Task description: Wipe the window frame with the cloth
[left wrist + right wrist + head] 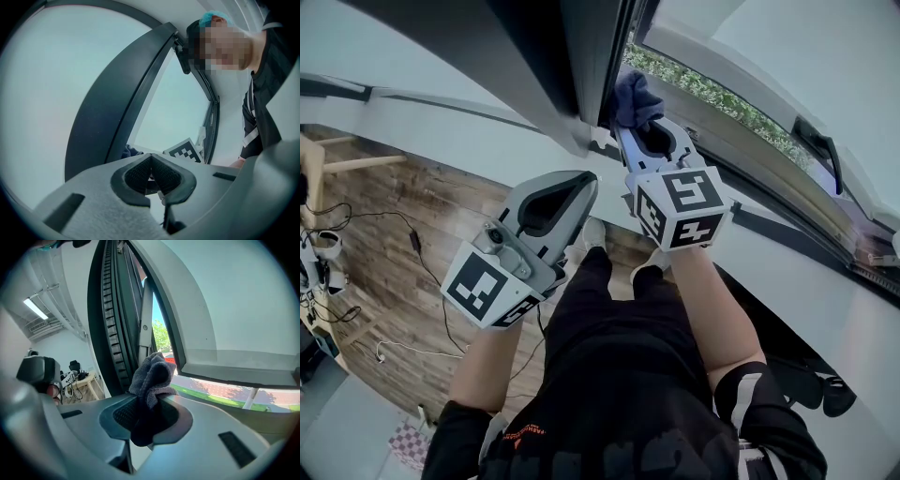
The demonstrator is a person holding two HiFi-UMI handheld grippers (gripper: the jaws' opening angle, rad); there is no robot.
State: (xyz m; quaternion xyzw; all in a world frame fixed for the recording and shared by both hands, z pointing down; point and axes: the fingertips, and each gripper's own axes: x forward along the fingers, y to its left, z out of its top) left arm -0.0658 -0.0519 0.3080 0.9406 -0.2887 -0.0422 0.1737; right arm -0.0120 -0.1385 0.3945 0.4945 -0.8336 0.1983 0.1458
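Window frame [581,56], one, dark. It runs as a long bar from the top of the head view down to its lower corner, and its upper end is cut off by the picture edge. In the right gripper view the frame [117,333] stands near upright with a ribbed track. Wood floor [384,216] far below at left, with loose cables that are too small to count. Two tongs. The left tongs [581,185] sit below and left of the frame corner, pointing up toward it. In their own view the left tongs [151,157] have tips together with nothing between them. The right tongs [652,131] point up and away at the frame's lower corner. Their own view shows the right tongs [149,401] clamped on the cloth [151,376]. Cloth [636,96], one, dark blue-grey and bunched. Its long axis lies along the right tongs, and its free end points at the frame just beside the lower corner. Its lower end is buried between the pads. Contact with the frame is hard to make out; it looks pressed on in the head view but not surely.
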